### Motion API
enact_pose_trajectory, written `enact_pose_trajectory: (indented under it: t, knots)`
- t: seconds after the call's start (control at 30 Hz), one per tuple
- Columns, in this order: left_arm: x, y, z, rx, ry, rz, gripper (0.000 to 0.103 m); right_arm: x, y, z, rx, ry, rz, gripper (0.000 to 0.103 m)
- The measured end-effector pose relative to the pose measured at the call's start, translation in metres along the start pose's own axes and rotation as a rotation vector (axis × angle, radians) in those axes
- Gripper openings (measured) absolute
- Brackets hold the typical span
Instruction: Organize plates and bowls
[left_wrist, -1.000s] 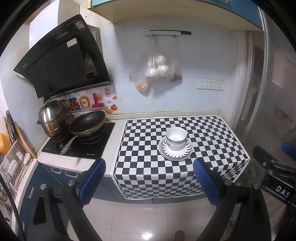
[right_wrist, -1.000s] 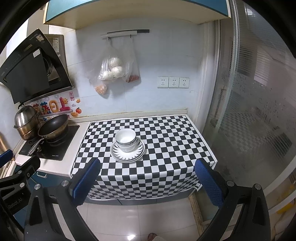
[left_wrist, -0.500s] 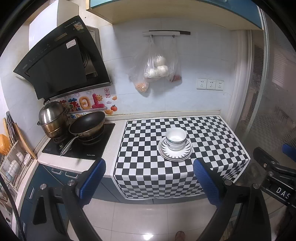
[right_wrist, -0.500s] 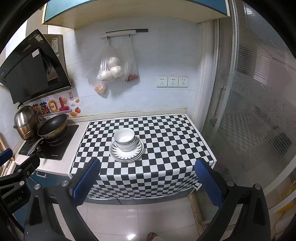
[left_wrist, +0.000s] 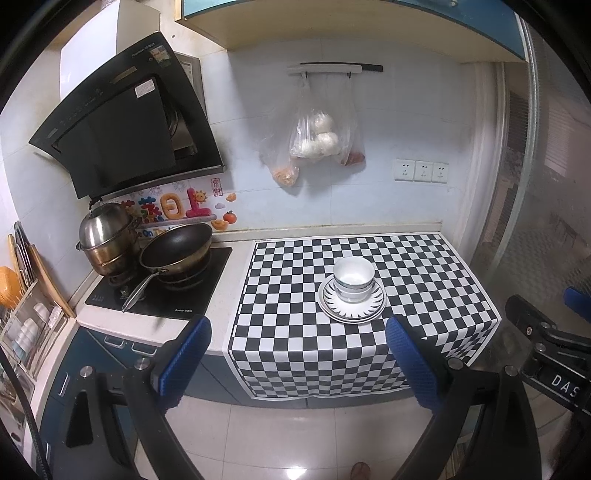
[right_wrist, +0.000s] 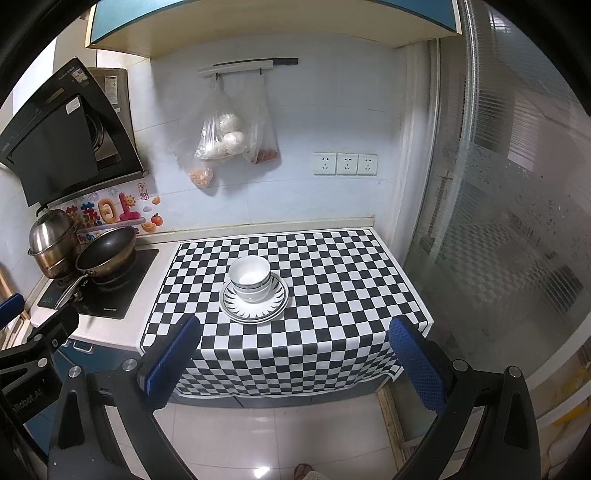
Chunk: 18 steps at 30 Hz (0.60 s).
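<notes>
Stacked white ceramic bowls (left_wrist: 352, 277) with dark rim bands sit nested, mouths up, on a short stack of round white plates (left_wrist: 351, 304) with a black ray pattern; I see nothing inside the top bowl. From my left camera the stack lies at about 1 o'clock, on the black-and-white checkered cloth (left_wrist: 295, 332) covering the surface; from the right camera it sits near 11 o'clock.

My left gripper (left_wrist: 295, 363) hangs over the tiled floor in front of the surface, blue-padded fingers (left_wrist: 183, 360) spread wide and holding nothing. My right gripper (right_wrist: 293, 363) likewise has its fingers (right_wrist: 415, 365) spread wide apart.

At 10 o'clock, a dark frying pan (left_wrist: 176, 247) and a lidded steel pot (left_wrist: 107, 240) stand on the black cooktop (left_wrist: 207, 291). Clear plastic bags (left_wrist: 314, 136) holding white buns hang on the wall at 12 o'clock.
</notes>
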<state>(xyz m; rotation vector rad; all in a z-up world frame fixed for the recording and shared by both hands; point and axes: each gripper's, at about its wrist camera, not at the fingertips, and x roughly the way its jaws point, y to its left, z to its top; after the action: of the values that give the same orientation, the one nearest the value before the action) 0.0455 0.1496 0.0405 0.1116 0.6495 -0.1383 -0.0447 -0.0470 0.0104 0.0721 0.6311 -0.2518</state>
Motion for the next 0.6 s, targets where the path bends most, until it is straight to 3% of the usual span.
enact_pose_trajectory:
  t: [0.6]
  knots:
    - [-0.0011,0.0012,-0.0013,-0.017,0.002,0.011,0.097,0.0021,0.0042,0.0035,-0.002,0.004,0.006,0.103]
